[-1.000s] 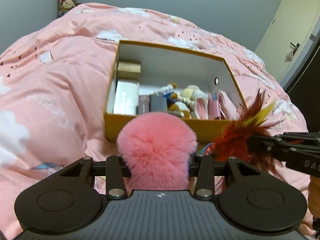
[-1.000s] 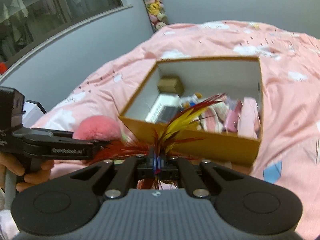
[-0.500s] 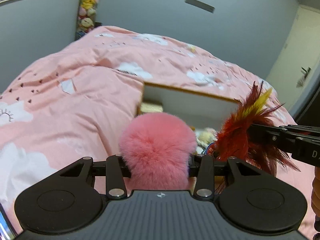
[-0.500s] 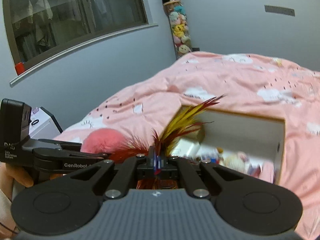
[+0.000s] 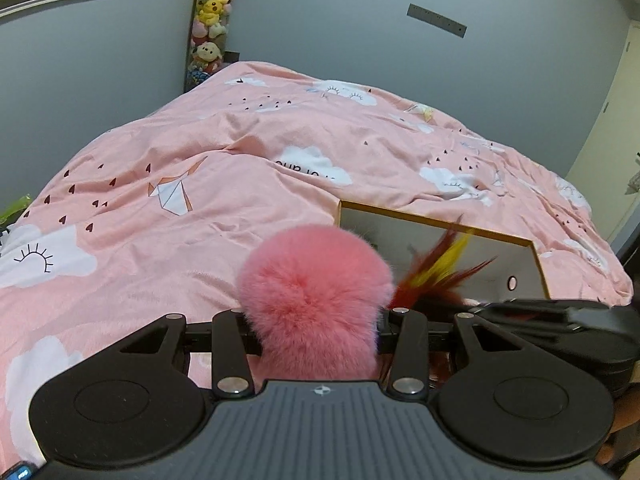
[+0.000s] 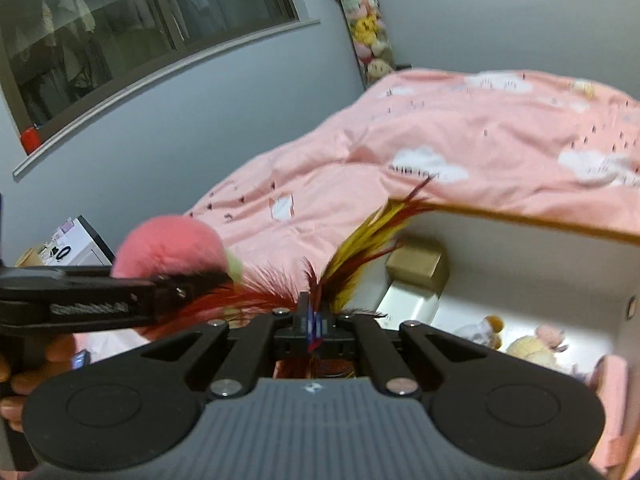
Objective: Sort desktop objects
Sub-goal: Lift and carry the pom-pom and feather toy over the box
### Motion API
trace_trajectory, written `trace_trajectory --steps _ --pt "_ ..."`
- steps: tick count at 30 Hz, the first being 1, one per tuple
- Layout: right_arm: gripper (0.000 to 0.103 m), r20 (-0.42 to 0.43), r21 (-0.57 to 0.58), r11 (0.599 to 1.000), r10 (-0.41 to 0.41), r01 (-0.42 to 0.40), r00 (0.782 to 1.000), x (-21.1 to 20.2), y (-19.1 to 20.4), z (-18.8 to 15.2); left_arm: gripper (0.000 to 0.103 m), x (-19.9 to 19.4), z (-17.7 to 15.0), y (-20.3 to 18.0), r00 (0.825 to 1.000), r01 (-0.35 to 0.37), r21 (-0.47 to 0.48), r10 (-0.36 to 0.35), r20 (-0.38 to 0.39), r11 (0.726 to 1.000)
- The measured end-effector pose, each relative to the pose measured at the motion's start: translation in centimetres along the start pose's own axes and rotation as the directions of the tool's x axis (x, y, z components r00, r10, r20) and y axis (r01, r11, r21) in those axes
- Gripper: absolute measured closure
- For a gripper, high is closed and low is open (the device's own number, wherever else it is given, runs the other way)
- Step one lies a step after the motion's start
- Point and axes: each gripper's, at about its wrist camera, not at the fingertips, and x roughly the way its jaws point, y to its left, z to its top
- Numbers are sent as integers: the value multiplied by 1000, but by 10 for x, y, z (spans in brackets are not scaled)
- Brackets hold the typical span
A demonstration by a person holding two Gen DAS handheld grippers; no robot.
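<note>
A fluffy pink pom-pom (image 5: 316,300) fills my left gripper (image 5: 316,320), whose pads press on its sides. My right gripper (image 6: 314,322) is shut on the base of a red and yellow feather toy (image 6: 360,240). The feathers (image 5: 440,270) stick up just right of the pom-pom, and the right gripper's black body (image 5: 560,320) reaches in from the right edge. An orange cardboard box (image 5: 440,222) with white inner walls lies on the pink duvet beyond both grippers. The right wrist view looks into the box (image 6: 520,224), with small plush toys (image 6: 520,340) and a brown carton (image 6: 416,262) inside.
The pink cloud-print duvet (image 5: 200,200) covers the bed on all sides of the box. A grey wall with a window (image 6: 140,40) stands to the left. A column of plush toys (image 5: 210,20) hangs in the corner. A hand (image 6: 24,376) holds the left gripper's handle.
Both grippers have risen and moved toward the box with their loads held. The left wrist view has tilted up, and the box's contents have dropped out of it. The box looms larger in the right wrist view.
</note>
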Motion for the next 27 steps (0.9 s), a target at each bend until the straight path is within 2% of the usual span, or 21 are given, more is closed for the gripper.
trace_trajectory --steps 7,10,12,17,21,27 --pt "100 -51 19 1000 20 -19 998 29 -9 -6 55 12 10 -6 1000 9 23 -8 -8 1000" --pt "94 -50 40 999 29 -27 998 28 -14 -8 55 17 16 -10 1000 12 37 -12 -6 999" --pt "85 -39 53 998 23 -21 999 23 -19 -8 55 20 20 -15 1000 17 49 -17 -6 999" --pt "79 28 103 993 -66 63 997 -1 -42 -6 55 28 31 -32 999 52 99 -51 -14 994" --pt "70 71 163 972 -185 171 980 -23 -67 -11 55 42 39 -48 995 94 142 -90 -32 985" --pt "70 87 245 952 -212 185 973 -42 -91 -25 55 78 40 -77 984 165 195 -147 -104 967"
